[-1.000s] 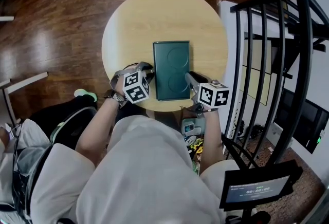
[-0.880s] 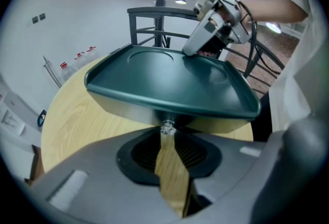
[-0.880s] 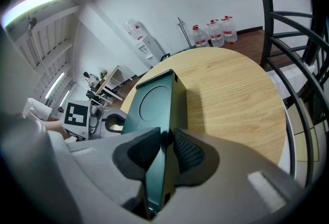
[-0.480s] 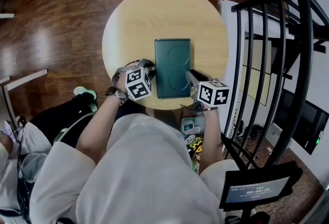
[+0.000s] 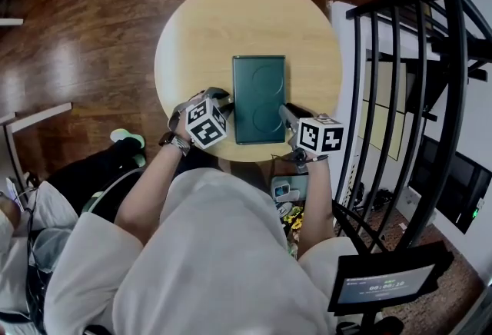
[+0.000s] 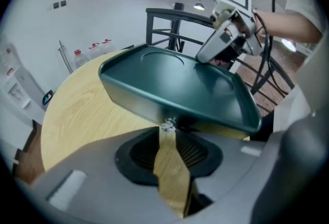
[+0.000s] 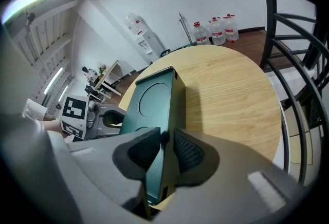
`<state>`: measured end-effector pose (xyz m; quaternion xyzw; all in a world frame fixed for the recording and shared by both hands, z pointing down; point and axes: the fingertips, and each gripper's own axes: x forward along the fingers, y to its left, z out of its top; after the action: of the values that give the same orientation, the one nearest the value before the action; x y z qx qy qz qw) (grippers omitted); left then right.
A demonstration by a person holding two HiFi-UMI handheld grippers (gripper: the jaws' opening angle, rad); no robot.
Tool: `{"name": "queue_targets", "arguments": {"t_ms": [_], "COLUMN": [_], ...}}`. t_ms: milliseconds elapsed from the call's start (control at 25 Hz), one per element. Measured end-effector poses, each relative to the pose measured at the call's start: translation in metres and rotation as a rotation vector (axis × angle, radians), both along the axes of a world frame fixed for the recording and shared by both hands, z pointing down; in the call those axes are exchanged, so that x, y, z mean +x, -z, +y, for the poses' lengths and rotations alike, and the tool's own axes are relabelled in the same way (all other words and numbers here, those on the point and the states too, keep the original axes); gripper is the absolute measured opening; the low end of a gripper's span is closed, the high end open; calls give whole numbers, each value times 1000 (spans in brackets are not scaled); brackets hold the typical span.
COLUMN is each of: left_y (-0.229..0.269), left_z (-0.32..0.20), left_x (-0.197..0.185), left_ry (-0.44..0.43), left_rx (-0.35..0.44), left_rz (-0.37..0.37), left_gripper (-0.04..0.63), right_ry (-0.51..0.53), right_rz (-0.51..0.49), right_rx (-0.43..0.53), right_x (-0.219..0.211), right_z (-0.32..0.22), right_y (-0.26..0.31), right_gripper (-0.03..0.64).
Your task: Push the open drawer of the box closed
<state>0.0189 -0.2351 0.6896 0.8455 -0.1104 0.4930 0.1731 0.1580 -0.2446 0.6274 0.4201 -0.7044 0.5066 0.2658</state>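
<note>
The left claw (image 6: 167, 133) is clenched to a thin slit, and its tips pinch the small metal knob (image 6: 167, 125) directly ahead of it. The knob sits on the drawer front (image 6: 139, 102), which faces this claw. From above, the front looks almost flush with the green box (image 5: 259, 99), so little travel seems left. On the box's far side from that claw, the right claw (image 7: 165, 140) is clamped on the near corner and braces it.

The likely failure is the box skating across the smooth surface (image 5: 231, 18) instead of the drawer seating, if the bracing grip slips. A push off the drawer's line could also cock it and jam it, or the tips could slide off the tiny knob.
</note>
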Motion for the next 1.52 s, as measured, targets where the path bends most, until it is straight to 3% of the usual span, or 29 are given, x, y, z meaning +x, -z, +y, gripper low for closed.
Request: {"name": "queue_targets", "arguments": {"t_ms": [480,600,800,960,1200,1520], "left_y": [26,44,92,131,182,234], "left_z": [-9,-13,-27,-34,-36,9], "left_x": [-19,-18,-18,-18,-19,-39], "left_ry": [109,197,415,469,513,561], "left_rx": [110,129,150,252,395,568], "left_rz": [18,65,185,231,288,364], "left_gripper": [89,70,25,17,8,8], "right_ry": [48,40,29,-6,-48,-57], "right_rz": [39,30,86,140,142,184], "right_rx": [102,163,278,368,506,756], "right_x": [0,1,7,20,32,26], "right_z": [11,8,1,-1,2,30], "right_y": [21,35,60,82,124,193], "right_gripper": [81,81,64,25,5,5]}}
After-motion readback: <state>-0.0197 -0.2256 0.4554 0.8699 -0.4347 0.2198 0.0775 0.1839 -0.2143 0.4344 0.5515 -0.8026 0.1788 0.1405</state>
